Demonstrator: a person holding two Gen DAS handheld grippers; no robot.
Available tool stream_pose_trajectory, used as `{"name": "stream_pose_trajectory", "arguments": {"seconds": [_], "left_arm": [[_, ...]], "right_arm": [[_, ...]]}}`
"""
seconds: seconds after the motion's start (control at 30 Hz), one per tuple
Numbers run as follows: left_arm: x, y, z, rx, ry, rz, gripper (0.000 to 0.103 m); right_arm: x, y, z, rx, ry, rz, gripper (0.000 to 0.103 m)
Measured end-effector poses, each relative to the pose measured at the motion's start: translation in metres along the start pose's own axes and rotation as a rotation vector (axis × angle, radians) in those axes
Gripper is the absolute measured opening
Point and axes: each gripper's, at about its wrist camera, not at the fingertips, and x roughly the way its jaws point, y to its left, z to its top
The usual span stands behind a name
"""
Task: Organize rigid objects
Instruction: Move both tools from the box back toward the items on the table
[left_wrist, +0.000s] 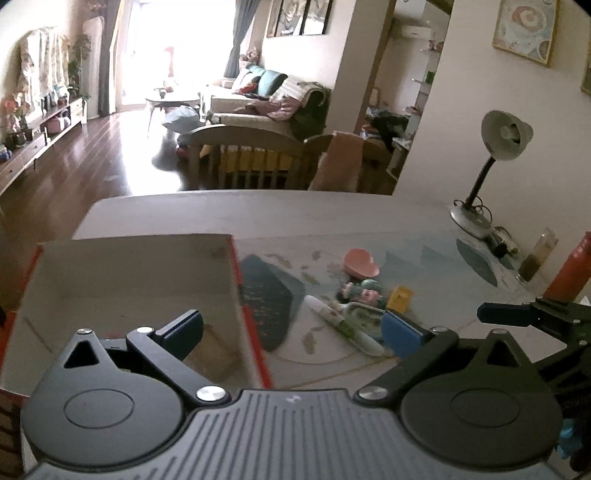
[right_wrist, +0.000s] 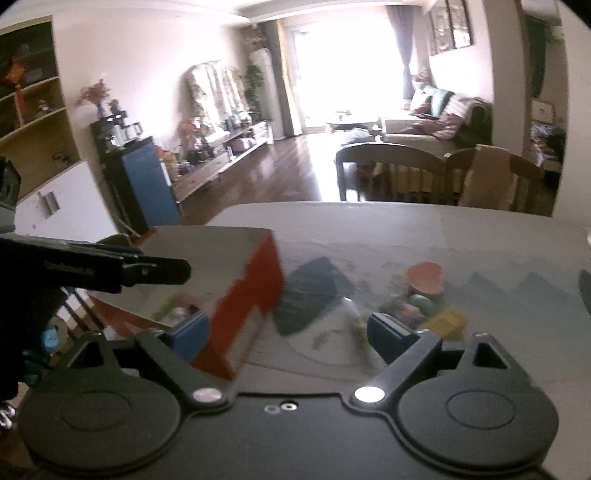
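- Worktop (left_wrist: 258, 214): a pale surface with a printed mat; it carries the box and, right of the box, every loose item.
- Red-sided cardboard box (left_wrist: 129, 266): open-topped, at the left of the worktop. A few blurred items show inside in the right wrist view; I cannot tell what they are.
- Left gripper (left_wrist: 291, 332): jaws spread wide, nothing between them, hovering across the box's right wall.
- Right gripper (right_wrist: 288, 332): jaws spread, nothing pinched, low over the worktop just right of the box.
- Pink dish (left_wrist: 361, 263): well right of the box, beyond the small cluster, tilted on its rim.
- White tube (left_wrist: 343, 325): lying flat, nearest of the loose items to the box. Its long axis runs diagonally, far end toward the box, near end toward the left gripper's right finger.
- Small figurine (left_wrist: 360, 293) and yellow block (left_wrist: 400, 298): clustered between tube and dish.
- Progress, as judged: early to middling. At least four items remain outside the box and neither gripper holds anything; the tube looks the handiest next pick.
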Motion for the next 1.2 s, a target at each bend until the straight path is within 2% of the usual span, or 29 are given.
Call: {"name": "stream_pose_trajectory", "arguments": {"seconds": [0.17, 0.33, 0.6, 0.7, 0.83, 1.03, 1.2], "left_arm": [[0.03, -0.023, -0.003, -0.014, 0.021, -0.004, 0.103], [0.06, -0.046, -0.007, -0.001, 0.042, 0.033, 0.103], [0.108, -0.071, -0.017, -0.055, 0.082, 0.068, 0.103], [0.129, -0.079, -0.021, -0.069, 0.121, 0.077, 0.103], [0.155, -0.088, -0.027, -0.044, 0.17, 0.149, 0.103], [0.183, -0.095, -0.033, -0.051, 0.207, 0.186, 0.103], [0.205, -0.097, -0.039, -0.054, 0.252, 0.253, 0.103]], "right_arm": [[0.004, -0.034, -0.015, 0.028, 0.036, -0.037, 0.093], [0.011, -0.063, -0.03, 0.016, 0.074, -0.057, 0.093], [0.035, -0.097, -0.045, -0.012, 0.143, -0.052, 0.089], [0.048, -0.104, -0.05, -0.04, 0.175, -0.039, 0.086], [0.062, -0.114, -0.055, -0.064, 0.204, -0.022, 0.084], [0.079, -0.125, -0.059, -0.102, 0.242, 0.009, 0.078], [0.092, -0.129, -0.063, -0.124, 0.269, 0.029, 0.076]]}}
